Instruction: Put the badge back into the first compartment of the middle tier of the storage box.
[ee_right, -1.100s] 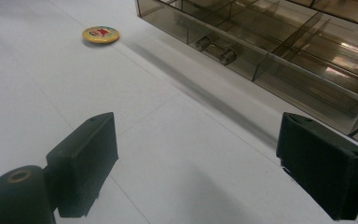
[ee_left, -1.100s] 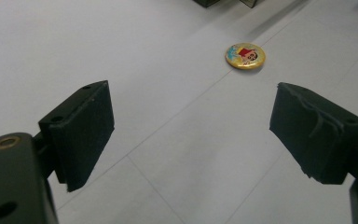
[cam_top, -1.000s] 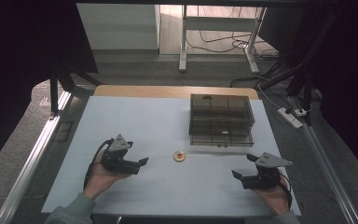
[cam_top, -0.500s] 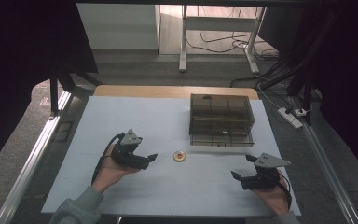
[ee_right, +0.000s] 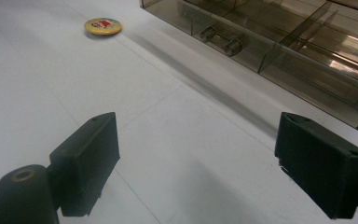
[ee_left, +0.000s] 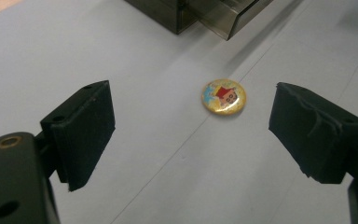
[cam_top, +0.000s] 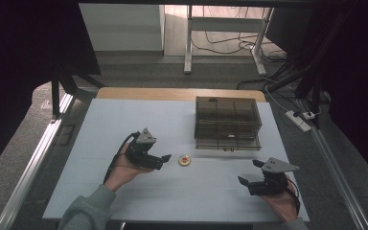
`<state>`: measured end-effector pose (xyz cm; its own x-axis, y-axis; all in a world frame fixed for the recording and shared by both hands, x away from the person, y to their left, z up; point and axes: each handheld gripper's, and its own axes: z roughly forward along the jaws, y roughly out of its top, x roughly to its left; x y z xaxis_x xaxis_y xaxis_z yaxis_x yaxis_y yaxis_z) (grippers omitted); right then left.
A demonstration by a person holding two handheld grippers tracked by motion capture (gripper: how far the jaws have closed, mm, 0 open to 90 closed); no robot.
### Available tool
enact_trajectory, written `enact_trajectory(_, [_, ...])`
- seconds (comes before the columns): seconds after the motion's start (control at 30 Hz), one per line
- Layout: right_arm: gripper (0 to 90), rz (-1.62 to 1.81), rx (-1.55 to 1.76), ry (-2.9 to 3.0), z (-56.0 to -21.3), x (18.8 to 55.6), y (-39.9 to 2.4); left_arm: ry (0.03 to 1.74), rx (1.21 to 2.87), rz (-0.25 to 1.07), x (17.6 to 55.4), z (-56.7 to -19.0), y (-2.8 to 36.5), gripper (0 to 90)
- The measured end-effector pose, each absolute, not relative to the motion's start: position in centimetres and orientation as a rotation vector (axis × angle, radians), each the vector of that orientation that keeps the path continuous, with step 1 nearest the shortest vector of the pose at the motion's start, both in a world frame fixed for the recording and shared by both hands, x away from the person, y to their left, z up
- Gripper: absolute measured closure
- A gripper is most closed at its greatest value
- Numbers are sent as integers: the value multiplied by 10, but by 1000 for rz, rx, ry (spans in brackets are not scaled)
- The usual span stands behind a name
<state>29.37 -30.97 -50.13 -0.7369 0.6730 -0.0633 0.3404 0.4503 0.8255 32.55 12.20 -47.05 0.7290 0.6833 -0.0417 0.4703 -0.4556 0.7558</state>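
Lying between the left gripper (ee_left: 191,135)'s parted jaws, one badge (ee_left: 223,96); one drawer box (cam_top: 227,122) beyond

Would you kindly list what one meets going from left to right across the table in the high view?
Left gripper → round badge → smoky clear drawer box → right gripper.

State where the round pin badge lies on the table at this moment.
In the high view the pin badge lies flat on the white table, near its middle, just ahead of the open left gripper and in front of the clear drawer box.
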Motion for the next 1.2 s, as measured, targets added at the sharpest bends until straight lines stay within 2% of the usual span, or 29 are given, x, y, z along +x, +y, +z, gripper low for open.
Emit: enact_trajectory(1.2, [137, 1188, 863, 2329, -503, 293, -310, 769, 2216, 277, 353, -466, 74, 145])
